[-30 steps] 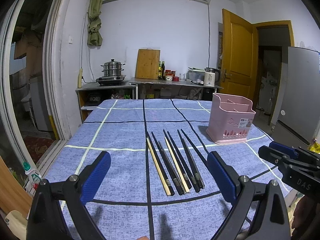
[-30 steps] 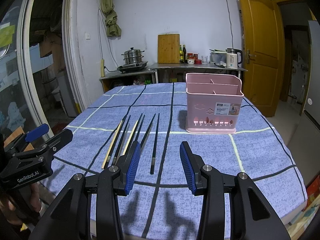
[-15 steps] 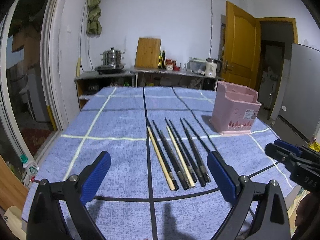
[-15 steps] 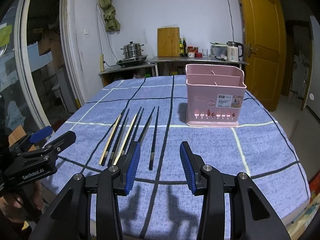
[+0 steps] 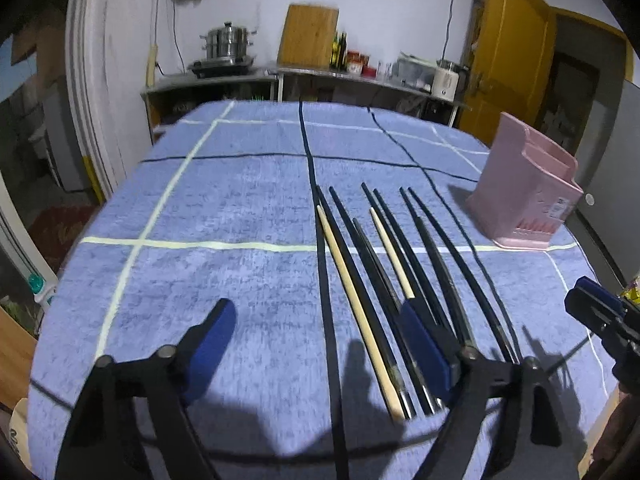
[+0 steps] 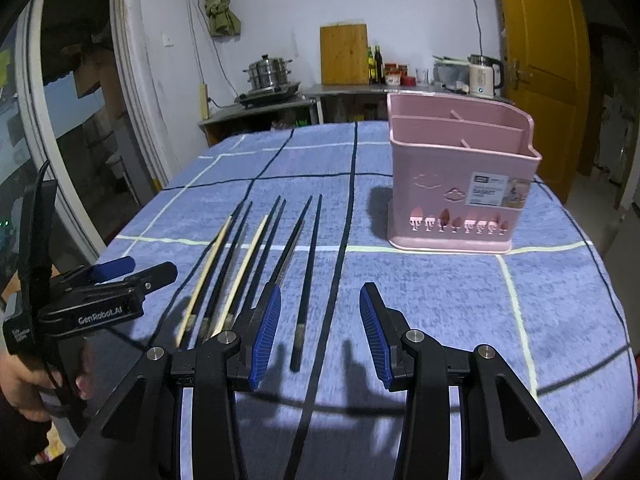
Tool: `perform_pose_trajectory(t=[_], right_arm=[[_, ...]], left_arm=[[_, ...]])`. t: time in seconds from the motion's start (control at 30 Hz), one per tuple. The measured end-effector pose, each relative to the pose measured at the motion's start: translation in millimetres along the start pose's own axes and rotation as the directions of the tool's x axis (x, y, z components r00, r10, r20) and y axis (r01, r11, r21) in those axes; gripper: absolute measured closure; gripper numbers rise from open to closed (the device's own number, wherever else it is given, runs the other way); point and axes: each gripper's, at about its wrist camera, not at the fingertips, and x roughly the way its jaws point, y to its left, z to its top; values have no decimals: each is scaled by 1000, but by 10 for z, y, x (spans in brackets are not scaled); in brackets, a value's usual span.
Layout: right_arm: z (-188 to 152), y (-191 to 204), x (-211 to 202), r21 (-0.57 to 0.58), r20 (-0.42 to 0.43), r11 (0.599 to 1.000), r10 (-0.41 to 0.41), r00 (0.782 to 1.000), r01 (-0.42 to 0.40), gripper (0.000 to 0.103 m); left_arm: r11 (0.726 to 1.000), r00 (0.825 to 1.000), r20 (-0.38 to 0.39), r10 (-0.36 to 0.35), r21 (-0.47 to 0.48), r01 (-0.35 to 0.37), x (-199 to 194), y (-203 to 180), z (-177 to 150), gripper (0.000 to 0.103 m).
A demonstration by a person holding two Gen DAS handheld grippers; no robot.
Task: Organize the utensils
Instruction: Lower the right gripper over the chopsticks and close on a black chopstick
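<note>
Several chopsticks (image 5: 384,276), black and pale wood, lie side by side on the blue checked tablecloth (image 5: 224,208); they also show in the right wrist view (image 6: 256,264). A pink utensil basket (image 6: 460,184) with divided compartments stands empty at the right; it also shows in the left wrist view (image 5: 528,188). My left gripper (image 5: 320,344) is open, low over the near ends of the chopsticks. My right gripper (image 6: 320,332) is open around the near end of the rightmost black chopstick (image 6: 306,280), holding nothing.
The left gripper (image 6: 100,296) in a hand shows at the left of the right wrist view. A counter (image 6: 352,92) with a steamer pot, cutting board, bottles and kettle stands behind the table. A yellow door (image 6: 540,60) is at the right.
Both grippers have moved forward and down toward the chopsticks' near ends. Both stay open and empty.
</note>
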Motion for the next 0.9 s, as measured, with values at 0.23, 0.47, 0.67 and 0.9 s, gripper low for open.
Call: perform_pose_trajectory(t=[0.23,0.47,0.67,0.9], right_arm=[[123,-48,382,-20,-65,1000,-8,998,7,61],[178,-126,768,-2,-152,1000,17,988,-18,69],[240,-145,942,13,-160,1000,29,987,-27,81],[289,-166,1093,34,-186,999,38,982,-32,86]], left_arm=[[994,993,-40,-112,3,112,189,-88,238,37],[987,982,-96,-160,16,162,445,-166,404,59],[981,973,-128,-193,-16,192,625,-153,496,73],[987,973,-167,-160,-43,155,834,-130,556,79]])
